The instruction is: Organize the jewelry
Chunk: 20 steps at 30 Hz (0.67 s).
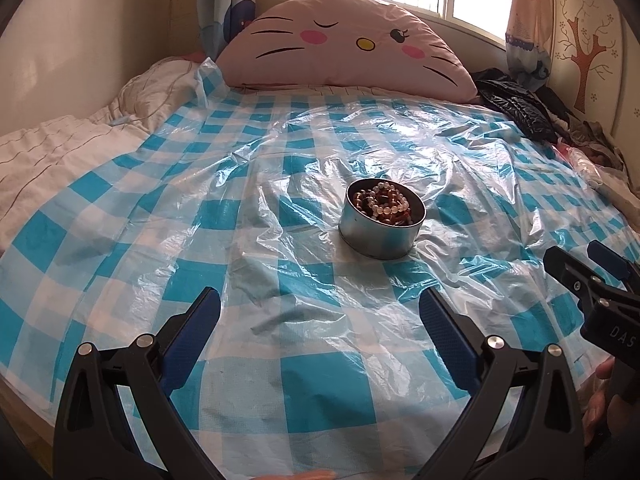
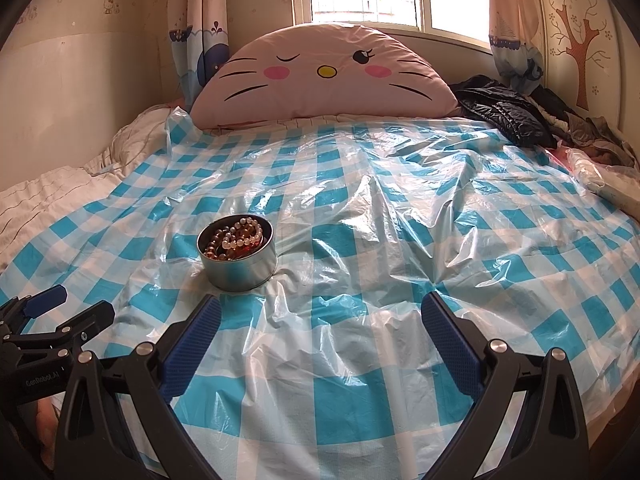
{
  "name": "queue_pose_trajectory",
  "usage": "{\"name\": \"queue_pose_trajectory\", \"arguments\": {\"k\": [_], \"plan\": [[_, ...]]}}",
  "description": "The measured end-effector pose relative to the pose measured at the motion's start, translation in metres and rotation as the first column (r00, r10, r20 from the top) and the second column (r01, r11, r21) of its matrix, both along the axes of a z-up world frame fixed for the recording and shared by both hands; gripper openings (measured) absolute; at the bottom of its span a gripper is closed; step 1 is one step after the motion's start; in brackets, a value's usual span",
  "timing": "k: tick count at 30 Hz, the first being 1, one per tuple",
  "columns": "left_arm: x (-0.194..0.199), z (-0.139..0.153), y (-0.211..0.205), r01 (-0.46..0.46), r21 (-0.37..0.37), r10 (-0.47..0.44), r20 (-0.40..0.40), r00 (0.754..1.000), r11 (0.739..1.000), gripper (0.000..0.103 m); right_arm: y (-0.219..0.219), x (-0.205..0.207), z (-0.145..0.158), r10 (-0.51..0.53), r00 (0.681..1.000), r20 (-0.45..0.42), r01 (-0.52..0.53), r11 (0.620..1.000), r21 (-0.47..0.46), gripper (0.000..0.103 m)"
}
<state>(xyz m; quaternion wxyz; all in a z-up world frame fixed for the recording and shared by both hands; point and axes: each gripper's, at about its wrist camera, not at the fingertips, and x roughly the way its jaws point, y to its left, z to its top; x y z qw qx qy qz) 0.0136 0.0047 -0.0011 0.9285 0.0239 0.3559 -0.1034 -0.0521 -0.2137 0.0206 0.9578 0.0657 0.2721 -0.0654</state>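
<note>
Round tin (image 1: 380,224) of beaded bracelets (image 1: 382,201) on checked plastic sheet (image 1: 240,200), cat-face pillow (image 1: 344,46) behind, black jacket (image 1: 516,108) aside, left gripper (image 1: 320,316) and right gripper (image 2: 320,320) jaws wide, holding nothing.

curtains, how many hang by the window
2. The left curtain hangs at the window's left side, behind the cat-face pillow. The right curtain hangs at the window's right side, above the black jacket. Both tops are cut off.

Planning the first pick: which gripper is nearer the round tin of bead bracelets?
Roughly equal, perhaps left. The left gripper sits open just short of the tin, slightly to its left; the right gripper, also open, sits short of it, off to its right.
</note>
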Motion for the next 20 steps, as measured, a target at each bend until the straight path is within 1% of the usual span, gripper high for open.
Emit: {"name": "queue_pose_trajectory", "arguments": {"k": [2, 4, 5, 7, 9, 11, 14, 15, 17, 20], "plan": [[0.000, 0.000, -0.002, -0.008, 0.031, 0.008, 0.004, 1.000, 0.999, 0.096, 0.000, 0.000, 0.000, 0.000, 1.000, 0.001, 0.000, 1.000, 0.000, 0.096], [0.000, -0.001, -0.004, -0.024, 0.082, 0.023, 0.012, 1.000, 0.996, 0.096, 0.000, 0.000, 0.000, 0.000, 1.000, 0.000, 0.000, 1.000, 0.000, 0.096], [-0.002, 0.000, -0.005, -0.017, 0.091, 0.016, 0.019, 1.000, 0.996, 0.096, -0.001, 0.000, 0.000, 0.000, 1.000, 0.001, 0.000, 1.000, 0.000, 0.096], [-0.007, 0.003, -0.005, 0.010, 0.081, -0.013, 0.036, 0.999, 0.997, 0.096, 0.000, 0.000, 0.000, 0.000, 1.000, 0.000, 0.000, 1.000, 0.001, 0.096], [-0.009, 0.004, -0.007, 0.015, 0.084, -0.019, 0.046, 0.999, 0.996, 0.096, 0.000, 0.000, 0.000, 0.000, 1.000, 0.000, 0.000, 1.000, 0.001, 0.096], [-0.007, 0.003, -0.005, 0.013, 0.076, -0.015, 0.029, 0.999, 0.997, 0.096, -0.001, 0.000, 0.000, 0.000, 1.000, 0.000, 0.000, 1.000, 0.000, 0.096], [0.002, -0.004, 0.001, -0.009, 0.045, 0.011, -0.048, 0.999, 0.999, 0.096, -0.001, 0.000, 0.000, 0.001, 1.000, 0.000, -0.001, 1.000, 0.000, 0.096], [0.004, -0.005, 0.003, -0.020, 0.038, 0.022, -0.057, 0.998, 0.999, 0.096, -0.001, 0.000, 0.000, 0.000, 1.000, 0.000, 0.000, 1.000, 0.000, 0.096], [0.003, -0.005, 0.006, -0.040, 0.033, 0.041, -0.047, 0.998, 0.999, 0.096, -0.001, 0.000, 0.000, 0.000, 1.000, 0.000, 0.000, 1.000, -0.001, 0.096], [0.000, -0.004, 0.008, -0.042, 0.021, 0.043, -0.036, 0.998, 0.999, 0.096, -0.001, 0.000, 0.001, 0.000, 1.000, 0.000, 0.000, 1.000, -0.001, 0.096]]}}
